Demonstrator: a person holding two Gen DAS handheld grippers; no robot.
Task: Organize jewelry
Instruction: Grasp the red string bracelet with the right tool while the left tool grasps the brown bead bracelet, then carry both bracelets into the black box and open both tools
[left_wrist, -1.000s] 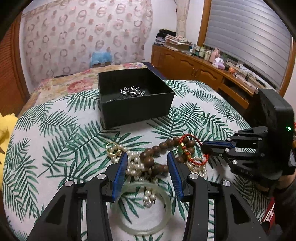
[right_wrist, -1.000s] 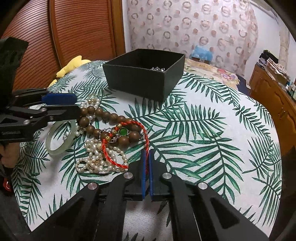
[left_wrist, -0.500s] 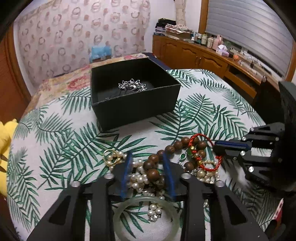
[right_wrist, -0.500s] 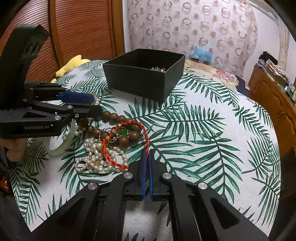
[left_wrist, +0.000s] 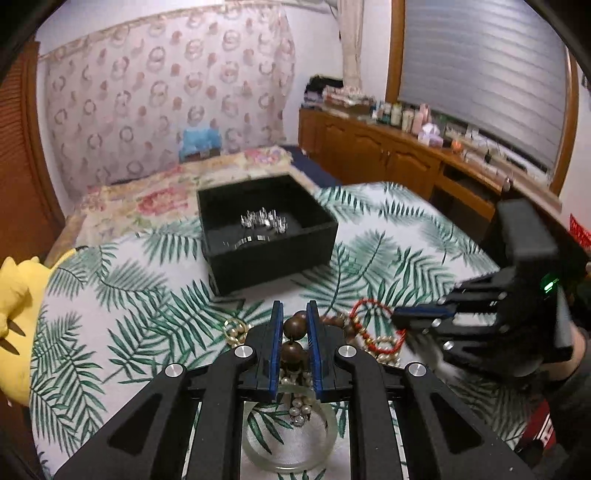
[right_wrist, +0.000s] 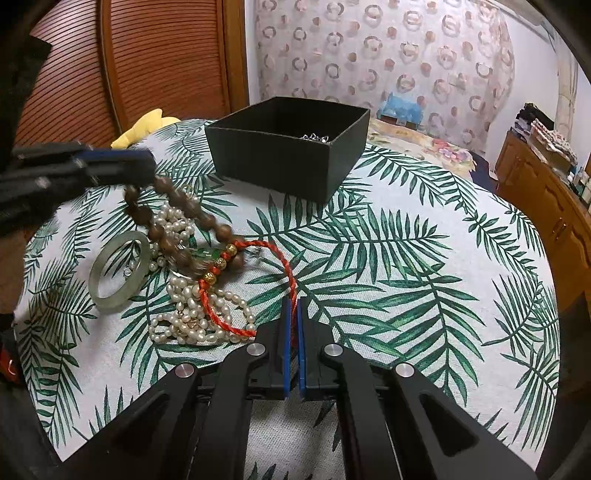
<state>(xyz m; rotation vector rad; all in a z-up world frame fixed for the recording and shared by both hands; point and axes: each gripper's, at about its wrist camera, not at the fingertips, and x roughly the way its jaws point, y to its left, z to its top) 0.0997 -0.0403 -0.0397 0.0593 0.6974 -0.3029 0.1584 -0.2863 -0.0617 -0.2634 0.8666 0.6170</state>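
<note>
My left gripper is shut on the brown wooden bead bracelet and lifts it; the beads hang stretched from it in the right wrist view. My right gripper is shut on the red cord bracelet at the table surface. A pearl strand and a pale green bangle lie tangled with them. The black box holds silver jewelry.
The table has a palm-leaf cloth. A yellow plush toy sits at its left edge. A bed lies beyond the box and a wooden cabinet with bottles stands to the right.
My left gripper closed on the wooden beads and rose, pulling them up and taut. My right gripper stayed shut on the red cord.
</note>
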